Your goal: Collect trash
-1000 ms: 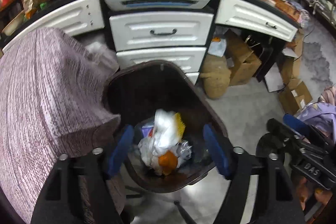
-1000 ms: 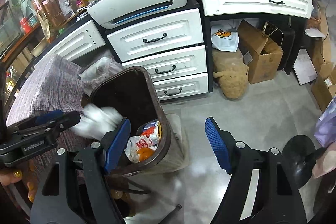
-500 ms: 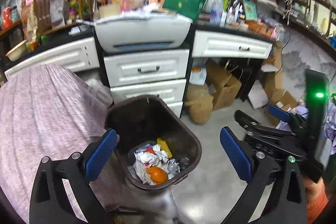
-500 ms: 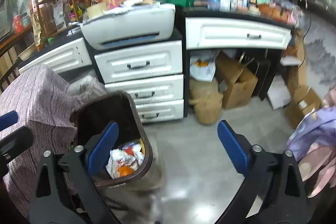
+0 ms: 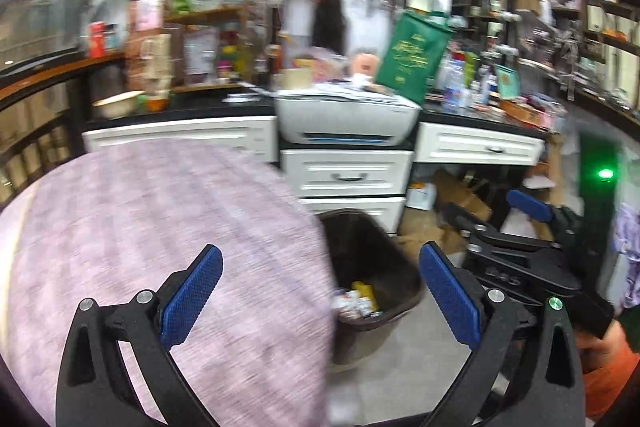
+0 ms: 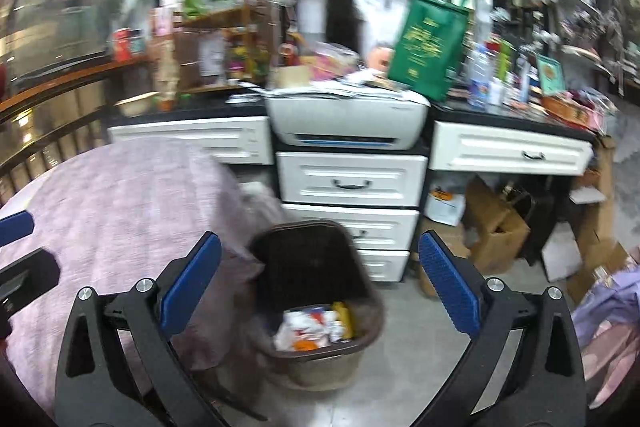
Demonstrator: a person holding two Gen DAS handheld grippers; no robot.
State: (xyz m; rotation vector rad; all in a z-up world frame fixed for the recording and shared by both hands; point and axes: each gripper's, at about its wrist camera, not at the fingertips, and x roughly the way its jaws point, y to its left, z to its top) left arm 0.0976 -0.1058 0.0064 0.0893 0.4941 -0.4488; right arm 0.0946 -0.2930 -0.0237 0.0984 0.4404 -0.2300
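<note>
In the left wrist view the left gripper (image 5: 320,291) has its jaws spread wide and empty over the edge of the purple-clothed worktop (image 5: 152,227), and the brown bin (image 5: 372,255) of trash (image 5: 358,301) lies below and slightly right of them, nearer this hand's right jaw. In the right wrist view the right gripper (image 6: 320,291), jaws equally wide and empty, frames the bin almost dead centre, so the right hand looks the nearer. Compared with a second ago both cameras have lifted away from the bin, which now sits smaller and lower, and the jaws have widened.
</note>
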